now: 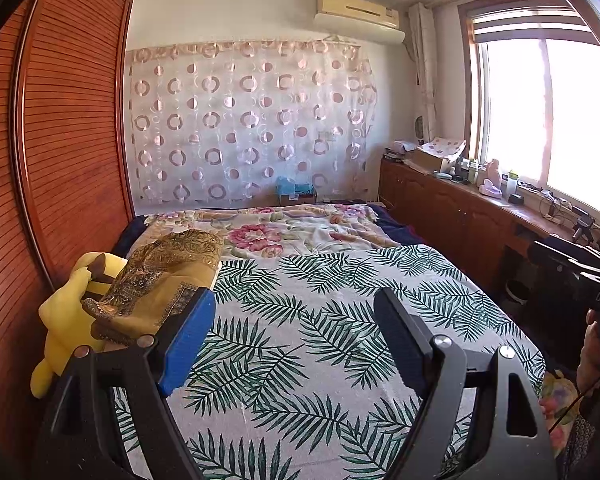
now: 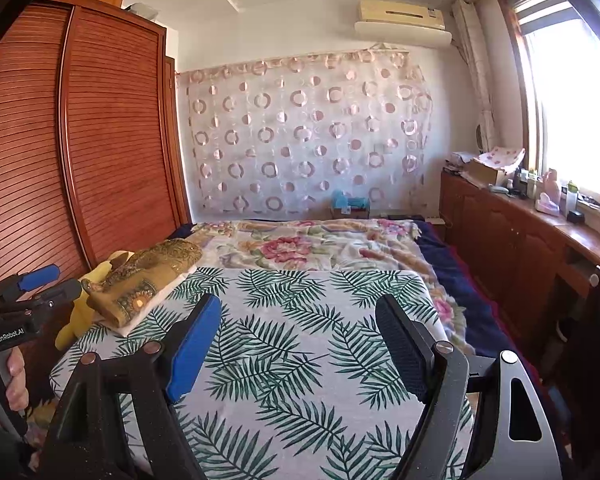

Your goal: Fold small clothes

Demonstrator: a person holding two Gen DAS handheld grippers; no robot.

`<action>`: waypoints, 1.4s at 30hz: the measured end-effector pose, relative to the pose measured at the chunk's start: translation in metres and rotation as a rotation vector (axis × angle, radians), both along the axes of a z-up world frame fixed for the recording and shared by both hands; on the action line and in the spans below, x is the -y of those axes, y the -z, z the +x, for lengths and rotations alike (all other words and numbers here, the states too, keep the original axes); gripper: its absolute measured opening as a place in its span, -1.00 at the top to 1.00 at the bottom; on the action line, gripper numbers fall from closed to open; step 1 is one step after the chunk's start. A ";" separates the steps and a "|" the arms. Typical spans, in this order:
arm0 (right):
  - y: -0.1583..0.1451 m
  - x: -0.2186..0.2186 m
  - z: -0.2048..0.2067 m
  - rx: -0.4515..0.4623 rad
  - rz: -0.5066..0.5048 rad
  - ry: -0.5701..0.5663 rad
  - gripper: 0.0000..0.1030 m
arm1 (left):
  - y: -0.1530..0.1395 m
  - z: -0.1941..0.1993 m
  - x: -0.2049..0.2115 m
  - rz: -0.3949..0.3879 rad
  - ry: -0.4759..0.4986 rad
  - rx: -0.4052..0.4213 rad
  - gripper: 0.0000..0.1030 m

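Both grippers open w/ nothing between, over leaf-print bed cover [image 1: 320, 320] nr wardrobe [image 1: 72, 140].

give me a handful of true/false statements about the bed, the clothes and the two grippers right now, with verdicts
1. The left gripper has its jaws wide apart and holds nothing. True.
2. The right gripper is clamped on a garment. False: its jaws are open and empty.
3. The mustard patterned clothes lie at the left edge of the leaf-print cover. True.
4. The yellow plush toy sits by the window. False: it is beside the clothes, next to the wooden wardrobe.
5. A garment lies spread flat in the middle of the cover. False: the middle shows only the leaf print.
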State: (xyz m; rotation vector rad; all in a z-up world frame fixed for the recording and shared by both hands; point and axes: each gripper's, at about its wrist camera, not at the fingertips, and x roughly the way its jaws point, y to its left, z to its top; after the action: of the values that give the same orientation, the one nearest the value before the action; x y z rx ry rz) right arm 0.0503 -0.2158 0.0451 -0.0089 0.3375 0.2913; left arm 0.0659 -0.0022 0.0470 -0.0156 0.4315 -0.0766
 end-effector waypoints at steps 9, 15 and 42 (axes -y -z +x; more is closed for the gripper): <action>0.000 0.005 0.000 0.007 -0.005 -0.004 -0.58 | 0.000 0.000 0.000 0.003 0.000 0.000 -0.59; 0.000 0.008 0.001 0.010 -0.008 -0.004 -0.58 | 0.001 0.000 0.001 0.003 0.000 0.001 -0.59; -0.002 0.013 0.001 0.017 -0.010 -0.002 -0.58 | 0.003 -0.002 0.001 0.004 0.000 0.003 -0.59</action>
State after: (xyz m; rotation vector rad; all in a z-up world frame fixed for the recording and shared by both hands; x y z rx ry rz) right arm 0.0518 -0.2288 0.0466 -0.0216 0.3222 0.2909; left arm 0.0639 -0.0035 0.0442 -0.0120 0.4284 -0.0757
